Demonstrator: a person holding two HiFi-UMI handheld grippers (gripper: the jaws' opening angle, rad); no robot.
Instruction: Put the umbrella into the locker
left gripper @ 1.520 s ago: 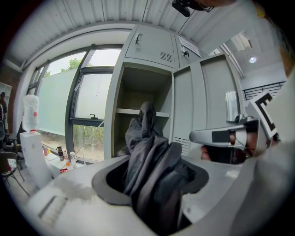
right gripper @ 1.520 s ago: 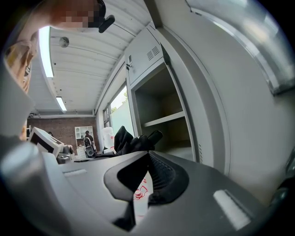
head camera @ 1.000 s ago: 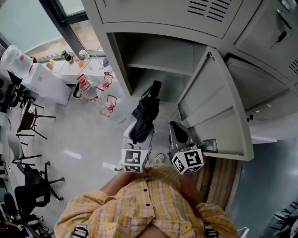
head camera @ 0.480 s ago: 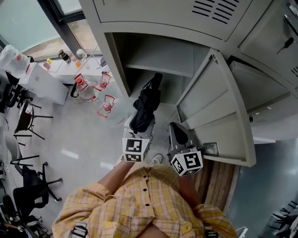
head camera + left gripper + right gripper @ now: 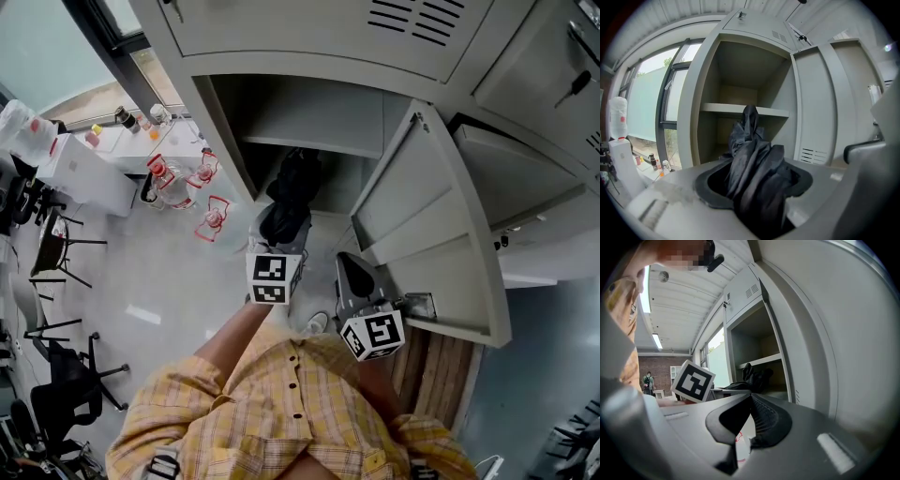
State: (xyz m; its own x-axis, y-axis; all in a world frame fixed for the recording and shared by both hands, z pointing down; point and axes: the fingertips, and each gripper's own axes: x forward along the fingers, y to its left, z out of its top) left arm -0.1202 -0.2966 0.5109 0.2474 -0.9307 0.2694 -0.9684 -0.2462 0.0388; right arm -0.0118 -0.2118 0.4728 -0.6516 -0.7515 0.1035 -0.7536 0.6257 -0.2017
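Note:
The black folded umbrella (image 5: 289,202) (image 5: 757,173) sticks out forward from my left gripper (image 5: 281,236) (image 5: 754,190), which is shut on its bunched fabric. Its far end reaches into the open grey locker (image 5: 314,122) (image 5: 740,110), under the shelf. In the right gripper view the umbrella (image 5: 754,376) shows at the locker's mouth. The locker door (image 5: 422,216) (image 5: 815,103) stands swung open to the right. My right gripper (image 5: 354,272) (image 5: 751,401) hangs beside the door's lower edge, jaws shut with nothing in them.
Clear water jugs with red handles (image 5: 214,216) stand on the floor left of the locker. A white cabinet (image 5: 94,169) and black chairs (image 5: 66,394) lie further left. Closed locker doors (image 5: 534,75) are to the right. A person (image 5: 648,380) stands far off.
My left gripper has carried the umbrella forward, so its tip now sits inside the locker opening. The right gripper has stayed where it was.

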